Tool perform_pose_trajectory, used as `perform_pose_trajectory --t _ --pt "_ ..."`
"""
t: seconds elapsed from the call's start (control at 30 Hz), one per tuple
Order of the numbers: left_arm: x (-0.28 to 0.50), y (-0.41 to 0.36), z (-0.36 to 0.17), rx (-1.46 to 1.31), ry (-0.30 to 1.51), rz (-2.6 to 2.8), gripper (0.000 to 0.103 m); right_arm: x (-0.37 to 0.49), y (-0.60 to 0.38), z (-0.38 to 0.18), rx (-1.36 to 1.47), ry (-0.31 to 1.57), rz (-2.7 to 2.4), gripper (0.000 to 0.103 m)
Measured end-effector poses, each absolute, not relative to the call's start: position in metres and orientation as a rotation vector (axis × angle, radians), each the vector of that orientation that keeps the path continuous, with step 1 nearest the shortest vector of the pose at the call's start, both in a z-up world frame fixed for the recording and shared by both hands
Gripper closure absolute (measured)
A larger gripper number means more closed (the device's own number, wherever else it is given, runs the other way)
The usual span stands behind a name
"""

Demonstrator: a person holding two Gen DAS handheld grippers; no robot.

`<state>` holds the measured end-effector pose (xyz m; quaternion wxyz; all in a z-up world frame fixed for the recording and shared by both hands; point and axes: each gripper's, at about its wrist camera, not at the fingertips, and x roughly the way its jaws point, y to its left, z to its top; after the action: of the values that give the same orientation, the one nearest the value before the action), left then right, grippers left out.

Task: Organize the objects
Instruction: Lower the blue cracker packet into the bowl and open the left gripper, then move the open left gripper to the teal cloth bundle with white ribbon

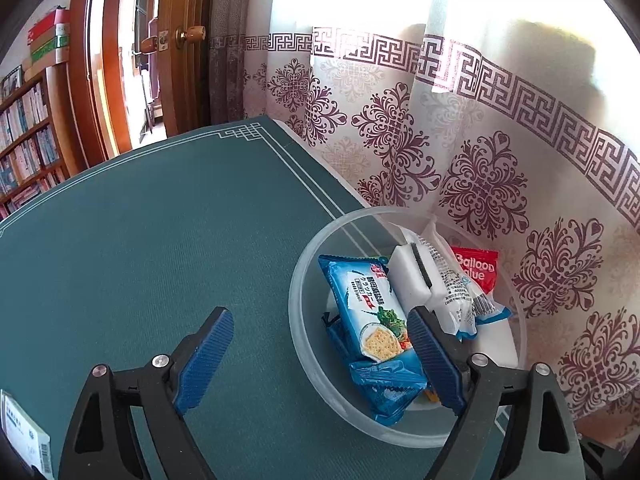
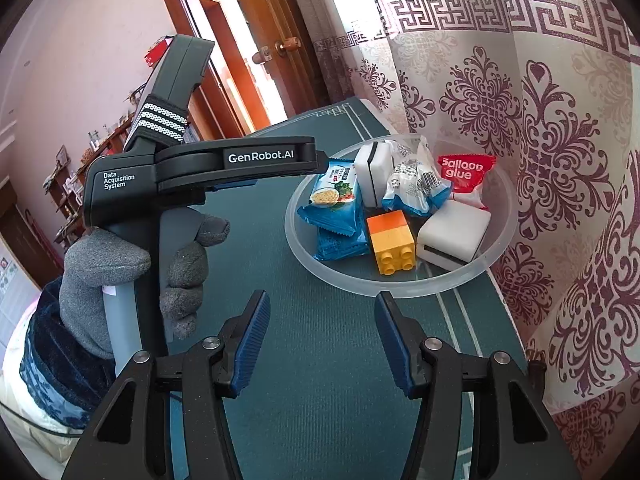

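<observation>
A clear plastic bowl stands on the green table mat by the curtain. It holds blue cracker packets, white erasers, a white-blue wrapped packet, a red "Balloon glue" pouch and an orange-yellow toy brick. My left gripper is open and empty, its right finger over the bowl. My right gripper is open and empty just in front of the bowl. The left gripper's body shows in the right wrist view, held by a gloved hand.
The green mat covers the table. A patterned curtain hangs close behind the bowl. A small white box lies at the near left edge. A wooden door and bookshelf stand beyond the table.
</observation>
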<state>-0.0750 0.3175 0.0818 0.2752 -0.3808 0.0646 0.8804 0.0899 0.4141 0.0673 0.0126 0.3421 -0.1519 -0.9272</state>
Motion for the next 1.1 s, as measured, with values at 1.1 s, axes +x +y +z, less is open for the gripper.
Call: perform_pose_trajectory --t 1.1 --pt "-0.074 0.19 0.072 -1.086 0.096 2.629 0.002 0.067 0.358 0.045 1.183 -0.393 -2.774 0.041"
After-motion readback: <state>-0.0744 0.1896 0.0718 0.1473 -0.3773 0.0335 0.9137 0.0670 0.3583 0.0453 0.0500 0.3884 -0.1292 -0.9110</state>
